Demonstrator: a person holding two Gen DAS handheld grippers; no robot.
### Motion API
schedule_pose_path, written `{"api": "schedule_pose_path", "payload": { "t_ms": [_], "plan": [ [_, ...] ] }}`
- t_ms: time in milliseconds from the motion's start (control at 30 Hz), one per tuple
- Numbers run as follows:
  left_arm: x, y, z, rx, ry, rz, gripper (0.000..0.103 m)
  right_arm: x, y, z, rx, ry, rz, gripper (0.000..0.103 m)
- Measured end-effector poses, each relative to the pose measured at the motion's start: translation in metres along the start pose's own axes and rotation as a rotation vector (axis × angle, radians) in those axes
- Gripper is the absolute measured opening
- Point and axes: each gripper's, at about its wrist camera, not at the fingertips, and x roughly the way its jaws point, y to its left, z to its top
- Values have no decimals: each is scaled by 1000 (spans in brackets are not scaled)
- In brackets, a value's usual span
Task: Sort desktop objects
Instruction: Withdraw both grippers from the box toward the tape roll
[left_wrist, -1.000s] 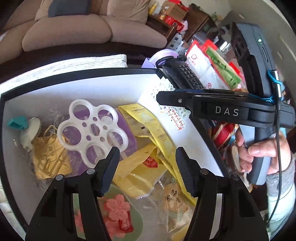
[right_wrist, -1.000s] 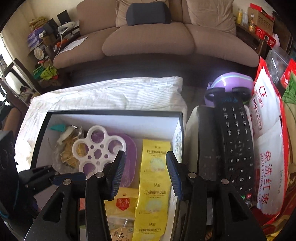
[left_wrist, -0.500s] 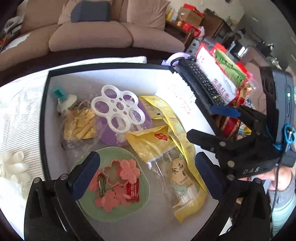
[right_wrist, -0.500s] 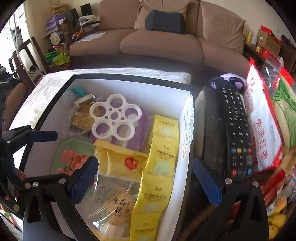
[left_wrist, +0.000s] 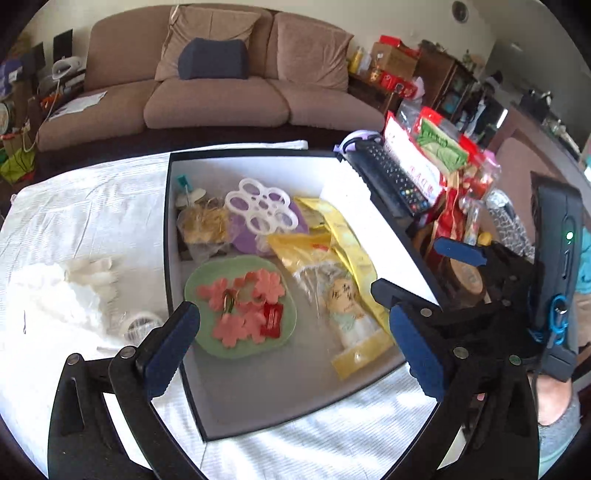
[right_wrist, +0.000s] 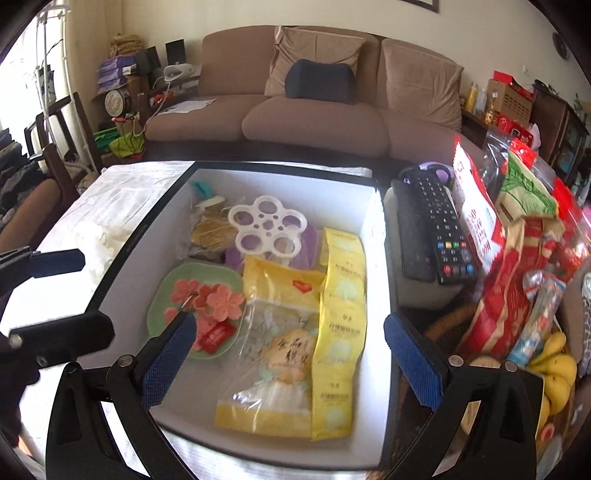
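A black-edged white box (left_wrist: 258, 391) (right_wrist: 280, 177) on the white cloth holds a green dish of pink flowers (left_wrist: 242, 308) (right_wrist: 195, 295), yellow snack bags (left_wrist: 332, 273) (right_wrist: 295, 321), a white flower-shaped ring holder (left_wrist: 261, 212) (right_wrist: 267, 230) on a purple lid, and gold clips (left_wrist: 203, 221). My left gripper (left_wrist: 291, 350) is open and empty above the box's near edge. My right gripper (right_wrist: 290, 358) is open and empty above the box's near right part. The right gripper also shows in the left wrist view (left_wrist: 417, 269).
White gloves (left_wrist: 88, 273) and a tape roll (left_wrist: 140, 323) lie on the cloth left of the box. A black remote (right_wrist: 439, 225) lies right of it, beside red and green snack packets (right_wrist: 509, 221) and bananas (right_wrist: 554, 373). A brown sofa (right_wrist: 314, 110) stands behind.
Both grippers have opened wide and pulled back and up from the box. Much more of the box, cloth and room now shows.
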Motion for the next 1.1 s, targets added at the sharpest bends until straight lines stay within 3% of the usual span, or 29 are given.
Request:
{"api": "schedule_pose_path", "payload": {
  "t_ms": [133, 233, 600, 933, 1100],
  "plan": [
    [-12, 1, -20, -29, -6, 12, 103, -15, 11, -18, 5, -6, -20, 103],
    [-22, -1, -32, -17, -18, 62, 103, -26, 14, -31, 37, -9, -28, 103],
    [-52, -9, -80, 10, -23, 190, 103, -74, 28, -69, 151, -44, 23, 103],
    [-98, -9, -126, -20, -43, 219, 103, -118, 59, -103, 162, -56, 29, 103],
    [-122, -5, -146, -22, -62, 239, 103, -138, 70, -122, 190, -60, 85, 103]
  ]
}}
